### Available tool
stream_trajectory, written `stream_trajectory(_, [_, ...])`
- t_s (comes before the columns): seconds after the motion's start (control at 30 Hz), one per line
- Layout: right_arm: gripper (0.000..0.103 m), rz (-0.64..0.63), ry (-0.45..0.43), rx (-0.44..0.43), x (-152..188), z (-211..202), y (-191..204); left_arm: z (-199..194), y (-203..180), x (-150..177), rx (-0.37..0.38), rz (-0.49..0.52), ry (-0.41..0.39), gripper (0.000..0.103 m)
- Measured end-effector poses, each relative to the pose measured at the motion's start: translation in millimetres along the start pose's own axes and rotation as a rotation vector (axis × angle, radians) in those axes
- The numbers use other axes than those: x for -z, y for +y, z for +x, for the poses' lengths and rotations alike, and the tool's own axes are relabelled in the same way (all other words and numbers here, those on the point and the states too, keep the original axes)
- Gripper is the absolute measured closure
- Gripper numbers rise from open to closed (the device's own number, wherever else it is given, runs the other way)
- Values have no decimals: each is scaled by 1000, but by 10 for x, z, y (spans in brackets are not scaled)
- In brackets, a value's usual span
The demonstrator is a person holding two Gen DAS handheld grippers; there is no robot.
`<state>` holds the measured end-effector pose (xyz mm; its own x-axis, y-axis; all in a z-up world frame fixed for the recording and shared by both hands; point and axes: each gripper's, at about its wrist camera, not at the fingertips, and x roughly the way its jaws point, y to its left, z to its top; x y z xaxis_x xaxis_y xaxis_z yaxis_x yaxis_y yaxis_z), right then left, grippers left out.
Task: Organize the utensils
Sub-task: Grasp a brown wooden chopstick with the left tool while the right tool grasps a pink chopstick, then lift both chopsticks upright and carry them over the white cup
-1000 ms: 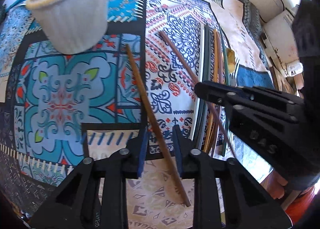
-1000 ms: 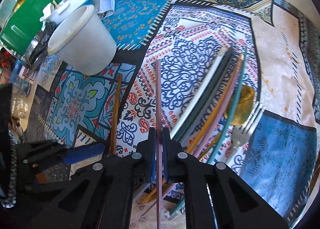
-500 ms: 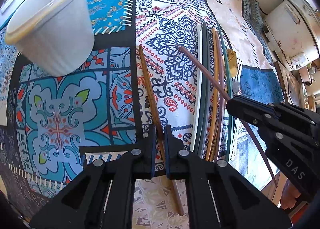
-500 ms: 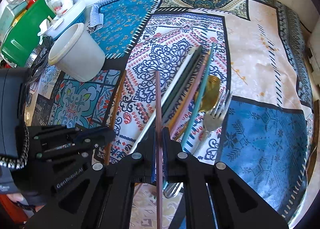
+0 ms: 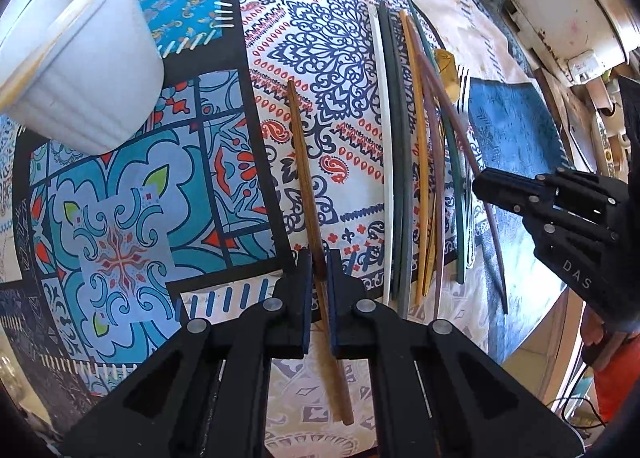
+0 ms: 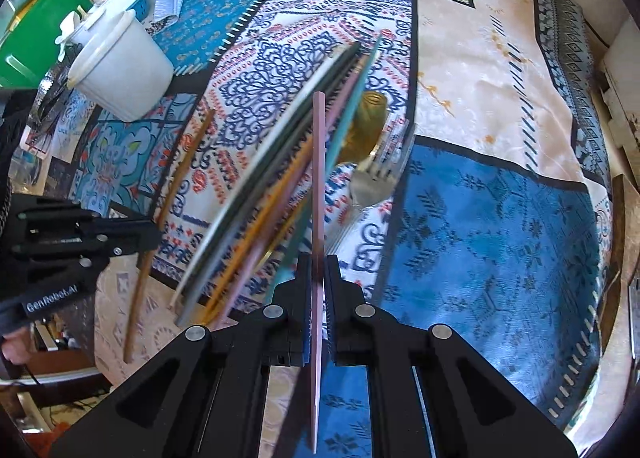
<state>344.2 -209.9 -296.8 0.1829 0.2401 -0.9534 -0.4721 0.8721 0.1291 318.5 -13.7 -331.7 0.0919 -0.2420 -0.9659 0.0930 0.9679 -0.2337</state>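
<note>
Chopsticks and other utensils lie on a patterned tablecloth (image 5: 120, 193), the largest thing in view, which covers the whole table. A white ribbed cup (image 5: 80, 53) stands on it toward the far left. Right of centre rests a bundle of chopsticks (image 5: 400, 161), white, dark grey, yellow and teal, side by side, their long axes running away from the camera; a fork (image 6: 372, 181) and a gold-coloured piece lie just beside the bundle on the far side.

The left gripper (image 5: 318, 278) is pinching a brown chopstick (image 5: 302, 161), which points away from the camera toward the cup end of the cloth, its near end sticking out behind the pads. A second ago the jaws stood apart around this stick as it lay slanted; they have since closed onto it, and it now sits straighter along the gripper's line.

The right gripper (image 6: 318, 290) is clamped on a pinkish-brown chopstick (image 6: 319, 177), which runs straight ahead between its fingers, crossing above the bundle. Earlier that stick lay over the bare cloth left of the bundle; it has shifted sideways toward the fork.
</note>
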Motion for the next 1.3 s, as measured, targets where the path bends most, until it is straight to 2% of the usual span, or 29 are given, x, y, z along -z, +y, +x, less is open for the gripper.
stream_trajectory(0.2, [97, 8, 52, -41, -85, 56, -86, 77, -104, -170, -10, 18, 56, 97])
stream_trajectory(0.47, [95, -28, 102, -52, -259, 139, -112, 171, -172, -355, -13, 12, 149, 95])
stream_trajectory(0.53, [91, -32, 116, -66, -301, 148, -117, 189, -176, -390, -10, 6, 163, 95])
stream_trajectory(0.6, [92, -32, 120, -70, -340, 172, -122, 187, -168, -413, -27, 14, 164, 95])
stream_trajectory(0.67, [96, -37, 109, -67, -339, 155, -123, 177, -186, -442, -46, 41, 150, 95])
stream_trajectory(0.9, [97, -32, 54, -66, -305, -15, -100, 148, -425, -370, -122, 114, 75, 98])
stream_trajectory(1.0, [97, -23, 22, -60, -245, -118, -86, 122, -435, -361, -124, 93, 46, 98])
stream_trajectory(1.3, [97, 13, -104, -38, -222, -468, -92, -294, -498, -226, -141, 63, -124, 99])
